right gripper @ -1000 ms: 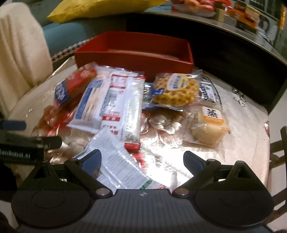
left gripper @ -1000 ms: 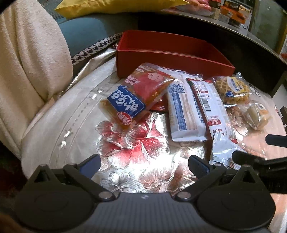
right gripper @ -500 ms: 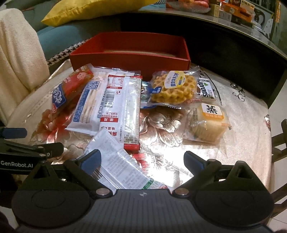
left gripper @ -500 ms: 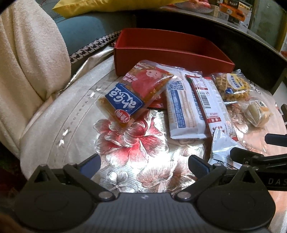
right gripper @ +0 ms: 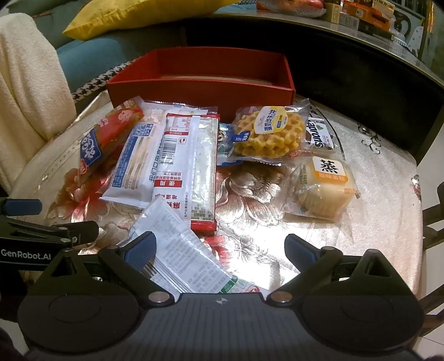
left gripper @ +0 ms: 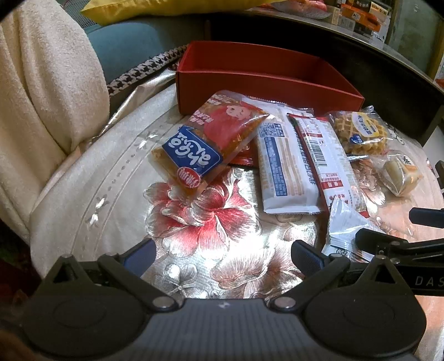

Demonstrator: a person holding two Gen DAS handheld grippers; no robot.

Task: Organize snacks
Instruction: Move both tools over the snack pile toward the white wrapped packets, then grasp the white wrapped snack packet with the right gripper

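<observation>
An empty red box (left gripper: 266, 80) (right gripper: 199, 80) stands at the far side of the floral tablecloth. In front of it lie several snack packs: a red-and-blue pack (left gripper: 205, 144) (right gripper: 105, 138), a white-and-blue bar (left gripper: 280, 166) (right gripper: 136, 163), a red-trimmed bar (left gripper: 327, 158) (right gripper: 188, 166), a waffle (left gripper: 360, 133) (right gripper: 269, 133), a steamed cake (left gripper: 399, 175) (right gripper: 324, 188) and a white sachet (left gripper: 347, 230) (right gripper: 180, 252). My left gripper (left gripper: 222, 255) hangs open over the bare cloth. My right gripper (right gripper: 219, 247) is open above the white sachet.
A cream blanket (left gripper: 41, 97) drapes at the left. A yellow cushion (right gripper: 133, 16) lies on a teal sofa behind the box. A dark table (right gripper: 360, 55) with boxes curves along the back right. The cloth's right edge (right gripper: 416, 194) drops to the floor.
Both grippers have drawn back and risen slightly, so the snacks and box sit a little farther off. Nothing was taken hold of and no snack has moved.
</observation>
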